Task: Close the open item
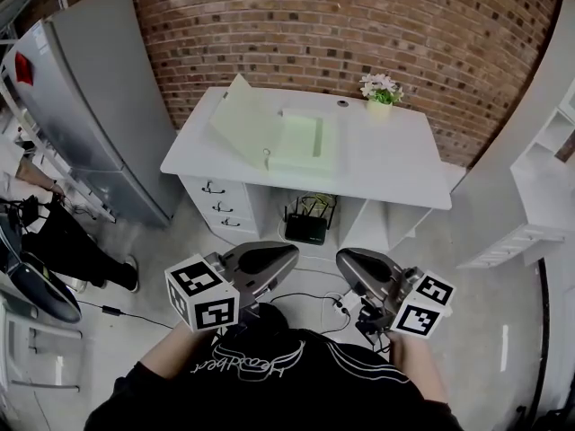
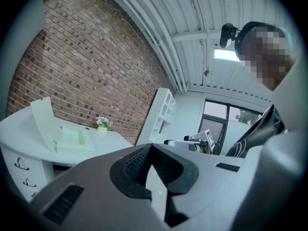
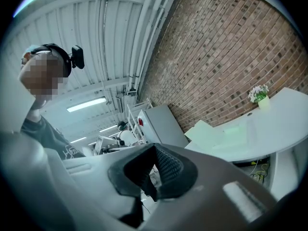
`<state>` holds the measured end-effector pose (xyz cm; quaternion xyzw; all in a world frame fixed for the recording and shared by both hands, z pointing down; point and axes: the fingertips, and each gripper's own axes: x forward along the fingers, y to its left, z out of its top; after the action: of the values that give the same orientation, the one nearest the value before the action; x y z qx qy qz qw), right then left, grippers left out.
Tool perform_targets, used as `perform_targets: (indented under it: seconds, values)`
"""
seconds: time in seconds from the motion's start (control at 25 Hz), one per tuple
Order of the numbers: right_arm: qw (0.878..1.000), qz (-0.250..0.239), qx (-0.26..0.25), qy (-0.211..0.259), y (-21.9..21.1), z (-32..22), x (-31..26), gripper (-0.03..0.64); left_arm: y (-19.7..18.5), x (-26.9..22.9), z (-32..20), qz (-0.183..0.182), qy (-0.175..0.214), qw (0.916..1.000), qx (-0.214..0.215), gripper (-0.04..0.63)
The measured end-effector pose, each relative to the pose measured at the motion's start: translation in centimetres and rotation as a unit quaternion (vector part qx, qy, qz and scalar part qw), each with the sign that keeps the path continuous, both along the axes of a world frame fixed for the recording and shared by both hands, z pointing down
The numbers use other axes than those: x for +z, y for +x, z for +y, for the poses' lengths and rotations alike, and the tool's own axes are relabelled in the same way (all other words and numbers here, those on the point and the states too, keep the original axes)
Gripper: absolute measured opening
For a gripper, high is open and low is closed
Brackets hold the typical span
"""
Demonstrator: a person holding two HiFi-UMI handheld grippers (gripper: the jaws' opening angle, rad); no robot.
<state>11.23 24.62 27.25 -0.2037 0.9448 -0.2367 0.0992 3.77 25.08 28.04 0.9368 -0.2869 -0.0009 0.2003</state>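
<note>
Green box (image 1: 301, 142) gapes on white desk (image 1: 395, 164); left tongs (image 1: 278, 255), right tongs (image 1: 349, 262) pinched together.

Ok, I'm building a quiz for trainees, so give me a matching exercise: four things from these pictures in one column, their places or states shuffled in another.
1. green box lid
2. flower pot
3. black router
4. left gripper

A. under the desk
B. jaws together, nothing between them
C. tilted up, open
D. on the desk, near the brick wall

Pairs: 1-C, 2-D, 3-A, 4-B.
</note>
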Motion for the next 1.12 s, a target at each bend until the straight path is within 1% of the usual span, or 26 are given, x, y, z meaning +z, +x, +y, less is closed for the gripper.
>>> perform_targets:
  seconds: [0.24,0.48,0.8,1.12]
  values:
    - [1.0,0.006,0.003,-0.005,0.0,-0.8,0.7,0.003,0.1,0.7,-1.1,0.016,-0.014,0.9998,0.004,0.002]
    - [1.0,0.009,0.011,-0.011,-0.1,-2.9,1.3,0.003,0.2,1.2,-3.1,0.016,-0.016,0.9996,0.015,0.002]
    - [0.999,0.01,0.012,-0.028,-1.1,-7.7,1.9,0.003,-0.7,1.8,-8.1,0.013,-0.031,0.9993,0.015,0.002]
    - [0.999,0.011,0.01,-0.052,-3.5,-13.9,3.0,0.003,-3.5,3.0,-14.5,0.009,-0.058,0.9982,0.008,0.002]
